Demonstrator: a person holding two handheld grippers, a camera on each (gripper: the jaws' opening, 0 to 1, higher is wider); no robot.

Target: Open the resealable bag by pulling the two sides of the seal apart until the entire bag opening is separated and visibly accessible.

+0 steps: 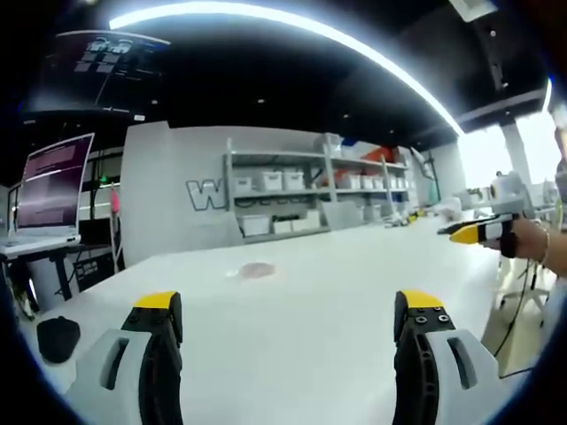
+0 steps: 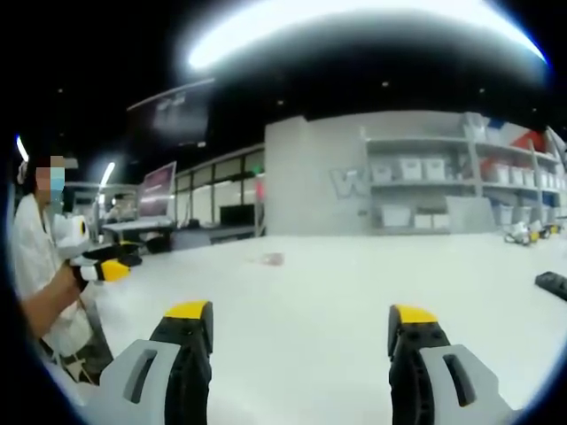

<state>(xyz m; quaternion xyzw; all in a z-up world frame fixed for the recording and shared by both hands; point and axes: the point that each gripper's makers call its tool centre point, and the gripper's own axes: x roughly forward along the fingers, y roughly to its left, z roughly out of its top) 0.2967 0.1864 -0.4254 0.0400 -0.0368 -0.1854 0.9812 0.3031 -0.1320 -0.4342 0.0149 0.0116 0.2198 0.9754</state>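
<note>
- While both tools are held low over the white table [image 1: 354,292], the resealable bag [image 1: 255,271] lies flat near the middle of it, well apart from both; in the right gripper view the bag [image 2: 272,258] is a small pale patch far ahead.
- In the left gripper view, the left hand-held gripper [image 1: 297,310] has its jaws wide apart, with nothing between them, probably because it is prepared for one side of the seal.
- The right hand-held gripper [image 2: 299,320] is spread wide in the same way and also holds nothing.
- Both views look along the table toward the bag, so the tools seem aimed at it, one for each side of the opening.
- The bag looks clear and thin, with something pinkish inside; whether the seal is closed is too small to tell.
- At the right edge of the left gripper view, a person's hand [image 1: 532,237] holds another yellow-tipped gripper [image 1: 478,232] above the table; a similar one [image 2: 104,263] is seen at the left of the right gripper view, held by a person standing at the table's side.
- A judgement: the task is not yet begun, and the next move needs an approach until each jaw pair can pinch one lip of the seal.
- A dark object [image 1: 58,338] rests near the table's left corner, away from the work.
</note>
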